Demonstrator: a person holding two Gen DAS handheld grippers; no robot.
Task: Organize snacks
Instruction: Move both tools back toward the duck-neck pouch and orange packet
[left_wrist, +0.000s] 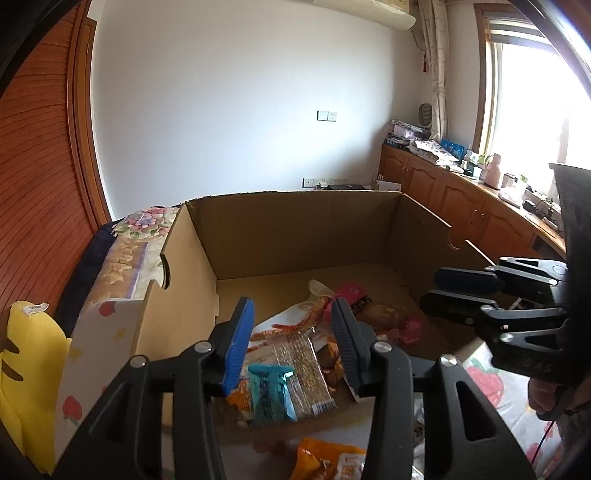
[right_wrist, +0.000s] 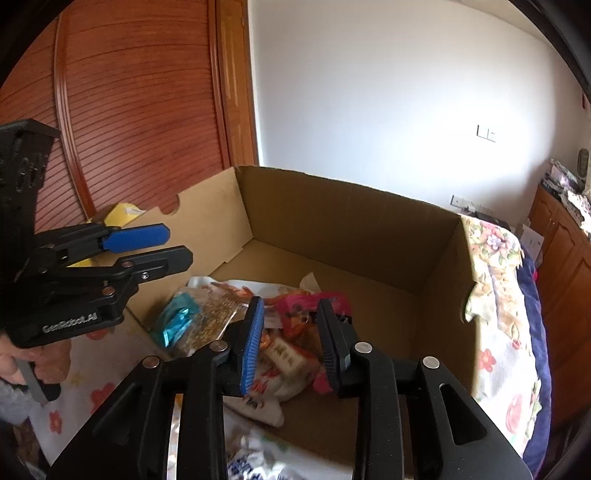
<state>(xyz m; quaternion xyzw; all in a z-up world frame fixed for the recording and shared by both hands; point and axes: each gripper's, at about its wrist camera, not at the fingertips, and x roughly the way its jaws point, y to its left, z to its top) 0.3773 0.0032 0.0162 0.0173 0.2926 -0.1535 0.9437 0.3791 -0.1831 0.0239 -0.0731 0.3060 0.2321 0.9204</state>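
Snacks (left_wrist: 295, 362) were piled in cardboard box (left_wrist: 295, 221) on bed. Left tongs (left_wrist: 291, 343) and right tongs (right_wrist: 291, 332) were parted, nothing gripped. Risk judged: collision of tongs over pile; slippery wrappers pinched badly, dropped.

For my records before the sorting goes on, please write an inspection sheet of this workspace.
Surface: floral cloth under the cardboard box.
Job's things: snack packets heaped on the box floor, among them a teal packet, a clear seed bar and a pink packet; an orange packet lies outside, near the front.
Clutter: yellow plush toy left of the box.
Grippers: left tool and right tool both open above the heap, holding nothing.
Cables: thin cable below the right hand.
Surroundings: wooden door, white wall, cabinets, window.
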